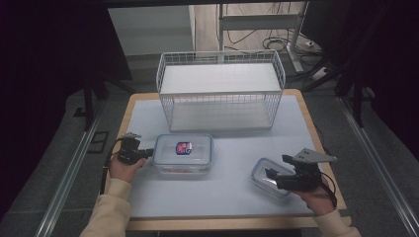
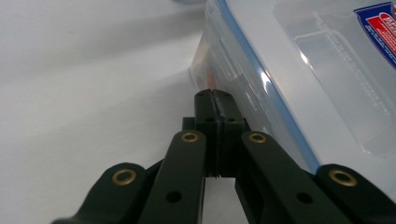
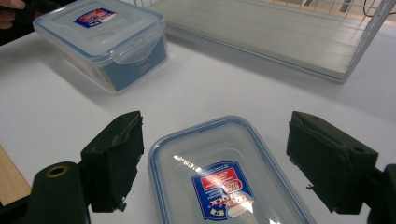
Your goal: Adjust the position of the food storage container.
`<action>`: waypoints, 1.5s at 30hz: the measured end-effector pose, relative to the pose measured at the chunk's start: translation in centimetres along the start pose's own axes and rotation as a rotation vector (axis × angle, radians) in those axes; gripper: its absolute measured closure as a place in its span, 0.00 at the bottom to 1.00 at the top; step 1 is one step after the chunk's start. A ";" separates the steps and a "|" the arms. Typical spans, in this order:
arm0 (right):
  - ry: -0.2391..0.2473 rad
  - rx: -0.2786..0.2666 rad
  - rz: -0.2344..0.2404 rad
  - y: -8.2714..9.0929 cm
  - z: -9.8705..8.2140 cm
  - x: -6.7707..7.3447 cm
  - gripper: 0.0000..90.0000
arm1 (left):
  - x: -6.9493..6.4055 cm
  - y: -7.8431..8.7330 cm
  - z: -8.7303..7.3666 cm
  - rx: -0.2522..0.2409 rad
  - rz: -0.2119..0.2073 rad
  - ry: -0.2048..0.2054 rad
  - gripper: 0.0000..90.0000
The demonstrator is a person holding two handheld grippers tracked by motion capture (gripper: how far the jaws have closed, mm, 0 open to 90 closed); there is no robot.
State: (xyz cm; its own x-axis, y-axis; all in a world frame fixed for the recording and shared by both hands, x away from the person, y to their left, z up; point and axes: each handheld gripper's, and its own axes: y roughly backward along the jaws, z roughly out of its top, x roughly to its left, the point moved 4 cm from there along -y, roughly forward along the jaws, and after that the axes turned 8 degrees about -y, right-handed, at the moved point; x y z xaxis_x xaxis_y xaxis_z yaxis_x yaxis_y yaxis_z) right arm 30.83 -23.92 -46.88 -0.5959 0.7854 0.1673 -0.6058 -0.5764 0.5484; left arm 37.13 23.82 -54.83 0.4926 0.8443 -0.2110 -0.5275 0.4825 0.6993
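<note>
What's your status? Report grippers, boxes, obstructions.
Left gripper shut, tips beside large box. Right gripper open, straddling small box. Wire basket behind, nothing blocking.

a white wire basket point(image 1: 221, 91) with a pale board inside stands at the far middle of the white tabletop point(image 1: 222, 192), with cables point(image 1: 276, 44) on the floor behind it.

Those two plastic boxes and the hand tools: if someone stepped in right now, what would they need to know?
Left gripper: shut, empty, tips at the left side of the big box.
Right gripper: open, jaws on either side of the small box, not pressing on it.
Both boxes sit lidded on the table, in front of the wire basket.
Done: nothing lifted.
Left: probably grip the small box; the basket may be its goal.
</note>
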 end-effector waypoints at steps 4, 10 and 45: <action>-0.003 0.002 0.006 -0.2 0.1 0.1 0.20 | -1.8 -0.7 0.4 -0.001 -0.043 -0.015 1.00; -0.025 -0.004 0.019 -0.5 0.4 0.2 0.20 | -3.2 -1.6 1.0 0.006 -0.057 -0.025 1.00; -0.077 0.003 0.082 -2.8 2.8 1.1 0.16 | -8.2 2.3 3.3 -0.138 -0.080 -0.078 0.35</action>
State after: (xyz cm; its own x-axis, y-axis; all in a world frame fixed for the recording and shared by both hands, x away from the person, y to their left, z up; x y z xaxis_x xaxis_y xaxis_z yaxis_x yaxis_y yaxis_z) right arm 33.34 -20.82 -45.94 -0.6010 0.7507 0.2743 -0.5547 -0.6389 0.5330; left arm 34.14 17.24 -49.21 0.5857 0.7842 -0.2047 -0.5722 0.5790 0.5809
